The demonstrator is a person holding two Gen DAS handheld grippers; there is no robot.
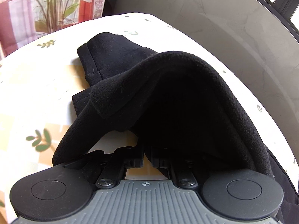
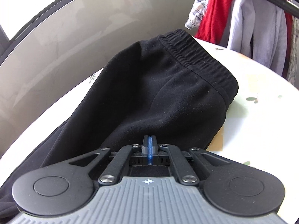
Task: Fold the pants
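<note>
Lower centre of left wrist view: left claw (image 1: pixel 147 158) clamped on black pants (image 1: pixel 168 97), fabric lifted, draping over it. Right claw (image 2: pixel 149 150) fully closed, blue pads together, nothing visibly gripped; waistband (image 2: pixel 198 56) upper right on worktop (image 2: pixel 252 121).

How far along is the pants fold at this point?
Early to midway. Done: the black pants lie on the table, waistband flat. In hand: the left gripper has its jaws shut on a lifted stretch of fabric that arches over it; the right gripper looks shut at the cloth's edge. Left: laying the lifted part down and squaring the fold.
</note>
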